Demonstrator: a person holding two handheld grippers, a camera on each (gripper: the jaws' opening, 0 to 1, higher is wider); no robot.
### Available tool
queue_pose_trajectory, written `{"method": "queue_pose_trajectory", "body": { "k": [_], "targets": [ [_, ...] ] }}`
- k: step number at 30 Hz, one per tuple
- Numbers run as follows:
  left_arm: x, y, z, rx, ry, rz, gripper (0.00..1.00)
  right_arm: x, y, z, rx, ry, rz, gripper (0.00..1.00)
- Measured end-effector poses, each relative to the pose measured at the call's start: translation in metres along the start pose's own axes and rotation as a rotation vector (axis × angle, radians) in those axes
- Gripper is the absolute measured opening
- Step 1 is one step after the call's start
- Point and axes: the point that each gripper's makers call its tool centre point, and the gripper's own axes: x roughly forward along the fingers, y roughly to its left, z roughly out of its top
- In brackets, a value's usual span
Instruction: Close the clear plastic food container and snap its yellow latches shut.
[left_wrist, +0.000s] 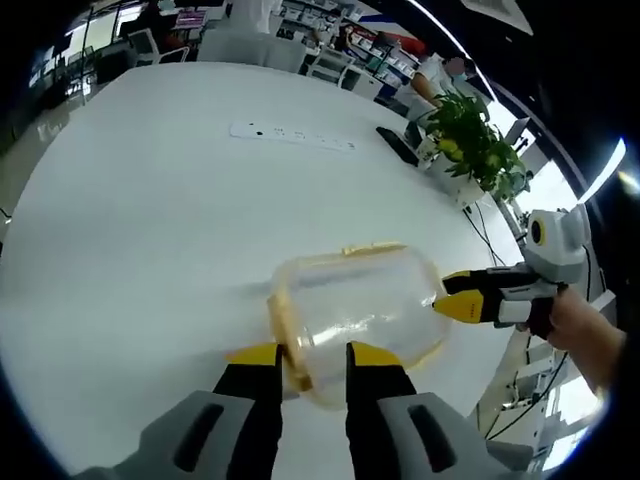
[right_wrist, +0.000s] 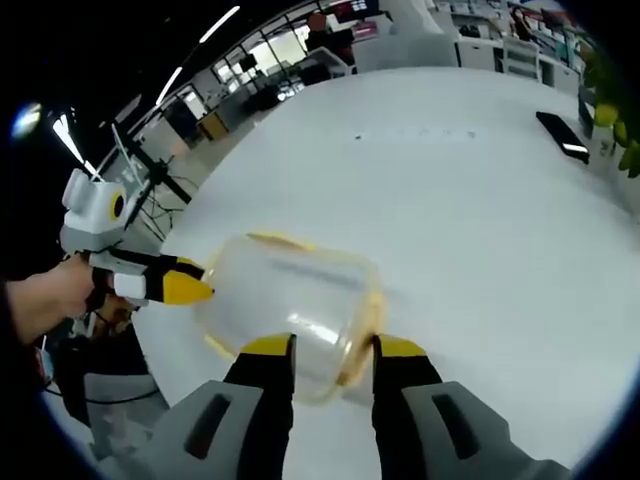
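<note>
The container (left_wrist: 360, 310) lies on a white table (left_wrist: 150, 220), between the two grippers, which come at it from opposite ends. It is clear plastic with a yellow rim and latches.

In the left gripper view, the left gripper (left_wrist: 313, 358) rises from the bottom with its yellow-tipped jaws a moderate gap apart, and the container's near end sits in that gap. A yellow latch (left_wrist: 285, 335) on that end lies just inside the left jaw. Whether the jaws press on the plastic or merely flank it cannot be told. At the container's far end, the right gripper (left_wrist: 452, 298) comes in from the right, held by a hand (left_wrist: 590, 335); its yellow tips are close together and touch or nearly touch the container's rim.

In the right gripper view, the right gripper (right_wrist: 333, 350) has its jaws parted about as wide, one on each side of the container's (right_wrist: 290, 305) near end; real grip cannot be told here either. The left gripper (right_wrist: 185, 288) enters from the left, held by a hand (right_wrist: 50, 300), its yellow tip against the container's far side.

Farther off on the table lie a white power strip (left_wrist: 290, 135) and a dark phone-like slab (right_wrist: 563, 137); a potted plant (left_wrist: 470, 140) stands near the table's edge.
</note>
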Motion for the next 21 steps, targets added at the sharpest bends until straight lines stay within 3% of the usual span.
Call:
{"method": "queue_pose_trajectory", "body": {
  "k": [2, 6, 7, 8, 11, 21],
  "targets": [
    [0.0016, -0.0001, -0.0011, 0.029, 0.005, 0.001, 0.16, 0.0005, -0.0008, -0.0012, -0.002, 0.014, 0.003, 0.26],
    [0.003, -0.0006, -0.0012, 0.011, 0.007, 0.01, 0.15, 0.0022, 0.0027, -0.0047, 0.024, 0.044, 0.037, 0.24],
    [0.0041, -0.0008, -0.001, 0.013, 0.007, 0.013, 0.15, 0.0036, -0.0039, 0.0021, 0.08, -0.009, -0.011, 0.24],
    [0.0044, -0.0008, -0.0008, 0.013, 0.007, 0.014, 0.15, 0.0011, -0.0024, -0.0028, 0.065, 0.009, 0.018, 0.24],
    [0.0064, -0.0004, -0.0004, 0.014, 0.007, 0.017, 0.15, -0.0001, 0.0, 0.0002, 0.083, -0.02, 0.029, 0.24],
    [0.0059, 0.0012, 0.0039, 0.018, -0.044, -0.034, 0.19, 0.0037, 0.0034, -0.0001, -0.003, -0.017, 0.079, 0.33]
  ]
}}
